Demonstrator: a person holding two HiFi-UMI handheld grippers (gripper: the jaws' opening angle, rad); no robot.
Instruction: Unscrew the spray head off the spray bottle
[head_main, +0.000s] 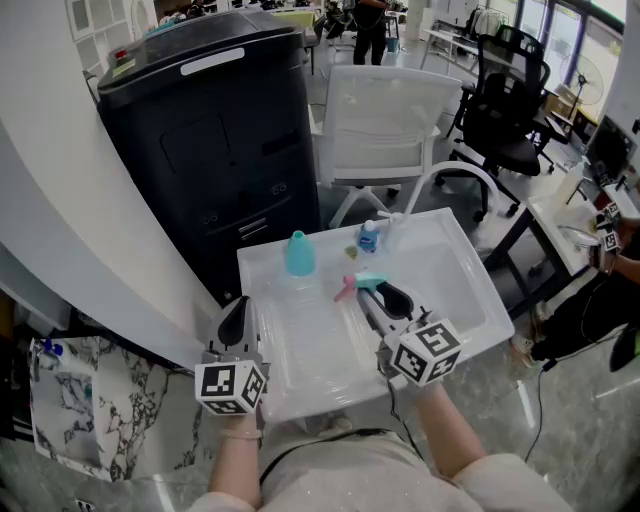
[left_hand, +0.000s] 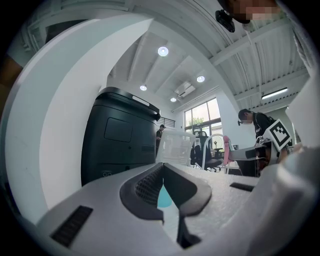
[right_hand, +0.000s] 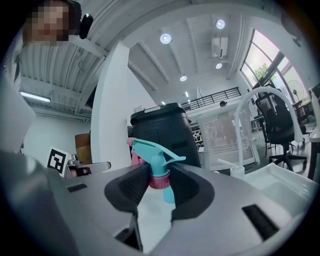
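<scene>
Right tool (right_hand: 160, 171): jaws closed on the spray head (right_hand: 153, 150), pads pressing the pink collar from both sides. The teal nozzle body stands upright above the jaws, and a short teal stub hangs below the collar. A pink trigger part shows just behind the body. In the head view this tool (head_main: 380, 293) points level, away from the person, over the middle of the white surface (head_main: 455, 300). The spray head (head_main: 358, 284) sits at its tip. Its marker cube (head_main: 428, 350) is nearest the person's hand.

Left tool (left_hand: 161, 176): jaws closed together, nothing held between them. A patch of teal shows beyond the jaws, low in that view. In the head view this tool (head_main: 236, 310) lies level at the left edge of the surface, its marker cube (head_main: 232, 386) toward the person.

Spray bottle (head_main: 299, 253): teal, upright on the surface toward its far left part. It is near the spray head but apart from it, so the head is off the bottle.

Other items noted: a small blue bottle (head_main: 369, 238) stands near the far edge of the surface, just beside the foot of a white arched pipe (head_main: 452, 172). Beyond the surface stand a large black cabinet (head_main: 200, 130), a white chair (head_main: 385, 120) and a black office chair (head_main: 510, 110).
</scene>
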